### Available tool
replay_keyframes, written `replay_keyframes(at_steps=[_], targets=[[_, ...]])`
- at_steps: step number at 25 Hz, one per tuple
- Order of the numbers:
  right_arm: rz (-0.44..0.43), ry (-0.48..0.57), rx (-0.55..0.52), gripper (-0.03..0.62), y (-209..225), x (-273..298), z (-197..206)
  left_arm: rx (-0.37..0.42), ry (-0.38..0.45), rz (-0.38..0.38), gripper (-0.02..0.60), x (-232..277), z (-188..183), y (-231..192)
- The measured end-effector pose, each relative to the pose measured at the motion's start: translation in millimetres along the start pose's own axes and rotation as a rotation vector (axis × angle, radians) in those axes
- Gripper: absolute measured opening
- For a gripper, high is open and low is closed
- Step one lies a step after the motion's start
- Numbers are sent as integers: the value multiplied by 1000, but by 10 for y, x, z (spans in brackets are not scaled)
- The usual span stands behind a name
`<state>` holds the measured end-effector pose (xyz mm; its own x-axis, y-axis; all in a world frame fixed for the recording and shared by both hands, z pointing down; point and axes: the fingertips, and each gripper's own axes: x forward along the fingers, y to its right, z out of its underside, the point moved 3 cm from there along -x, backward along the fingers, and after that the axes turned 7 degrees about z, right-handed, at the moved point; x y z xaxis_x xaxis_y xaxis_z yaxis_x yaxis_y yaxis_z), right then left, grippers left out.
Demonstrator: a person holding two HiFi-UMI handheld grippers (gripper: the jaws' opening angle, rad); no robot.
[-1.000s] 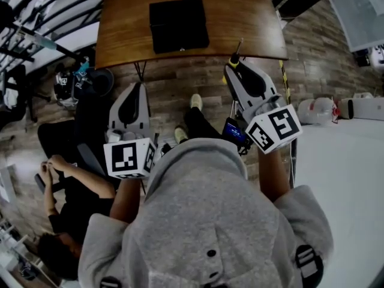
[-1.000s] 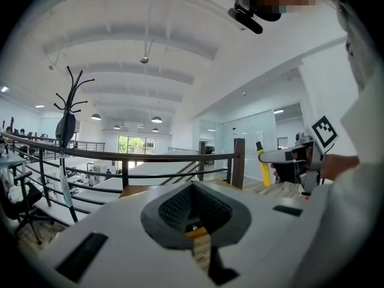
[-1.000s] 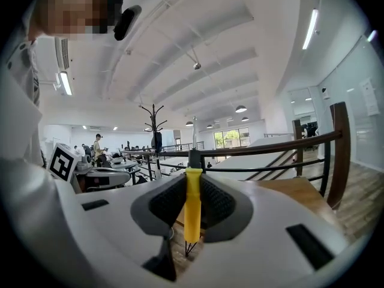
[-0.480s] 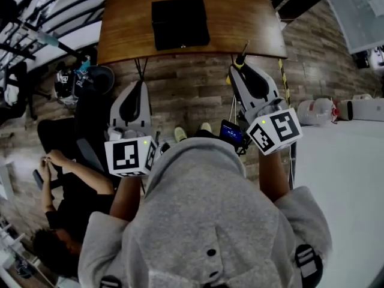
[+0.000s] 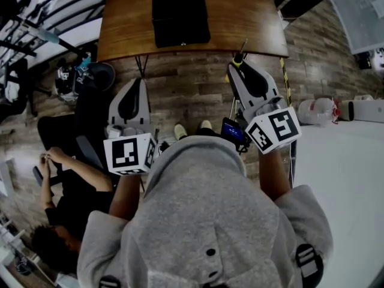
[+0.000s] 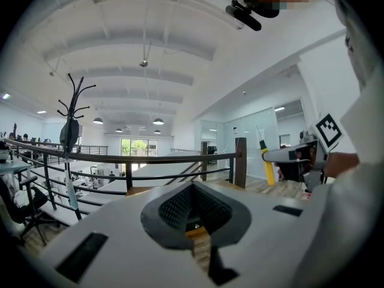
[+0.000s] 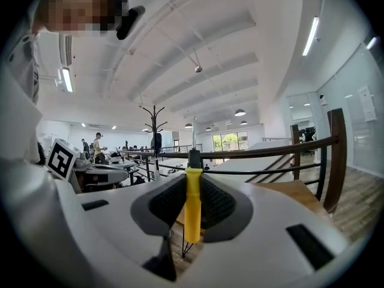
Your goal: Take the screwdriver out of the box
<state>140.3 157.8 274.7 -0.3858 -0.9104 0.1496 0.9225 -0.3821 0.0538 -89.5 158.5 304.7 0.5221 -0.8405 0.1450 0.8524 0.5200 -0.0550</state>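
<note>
The closed black box (image 5: 180, 21) lies on the brown wooden table (image 5: 252, 23) at the top of the head view. My right gripper (image 5: 237, 63) is held over the wood floor short of the table's front edge, shut on the screwdriver (image 5: 240, 54). Its yellow handle (image 7: 192, 204) stands upright between the pads, with the dark collar and metal shaft rising above them. My left gripper (image 5: 138, 87) hangs level to the left, shut with nothing between its pads (image 6: 180, 212). The left gripper view also catches the right gripper (image 6: 300, 155) and the yellow handle (image 6: 266, 164).
A person in dark clothes sits at the lower left (image 5: 66, 191) beside a black chair (image 5: 57, 134). A metal railing (image 6: 120, 161) and a coat rack (image 6: 71, 131) stand ahead. White containers (image 5: 318, 110) lie on the floor at the right.
The person's feet have come together below the grippers, and the table has drifted slightly in the view. Both grippers keep their places, and the right one still holds the screwdriver.
</note>
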Motion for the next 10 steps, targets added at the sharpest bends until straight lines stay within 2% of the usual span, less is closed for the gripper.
replay_keyframes(at_steps=[10], targets=[[-24,4,-17,83,-75,49,1,8,0,-7,11,-38,54,-20]])
